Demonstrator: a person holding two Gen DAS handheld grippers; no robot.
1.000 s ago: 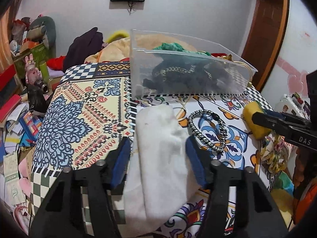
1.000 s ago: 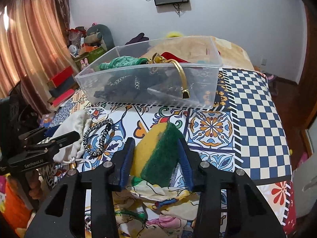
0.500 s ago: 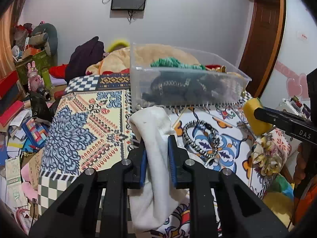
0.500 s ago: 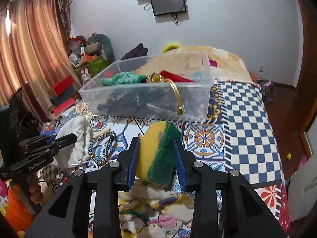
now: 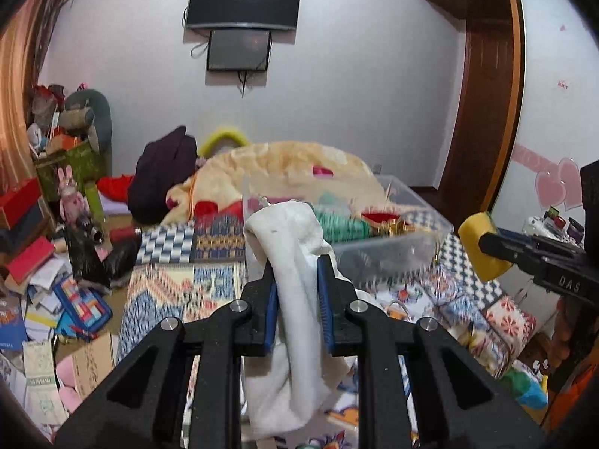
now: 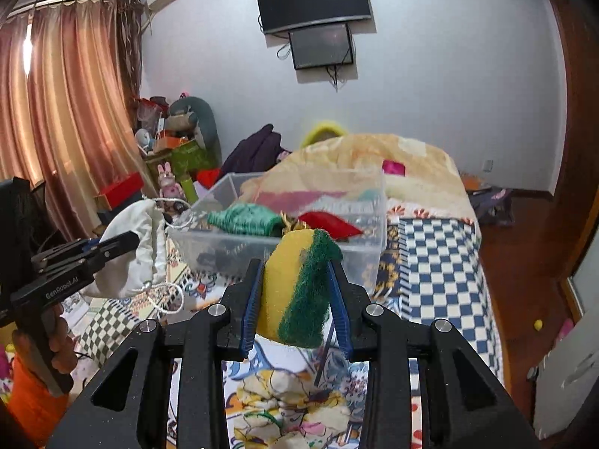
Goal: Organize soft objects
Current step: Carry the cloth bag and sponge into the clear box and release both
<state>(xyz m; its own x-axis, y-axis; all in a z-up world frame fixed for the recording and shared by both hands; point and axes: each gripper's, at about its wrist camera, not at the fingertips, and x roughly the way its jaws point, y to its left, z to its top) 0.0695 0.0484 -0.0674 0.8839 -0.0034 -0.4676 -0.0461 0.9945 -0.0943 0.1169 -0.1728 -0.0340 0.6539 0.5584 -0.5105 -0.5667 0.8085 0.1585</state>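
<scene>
Holding both loads clear of the bed, you have the clear bin (image 5: 389,250) straight ahead of each gripper. Left gripper (image 5: 297,312): pinching the white drawstring pouch (image 5: 295,262), which hangs long axis up-down; the bin's near-left corner sits just behind it. Right gripper (image 6: 295,310): clamped on the yellow-green sponge (image 6: 295,284), upright, the bin's near wall just beyond it. Neither looks clearly nearer; each must carry forward over the rim.
</scene>
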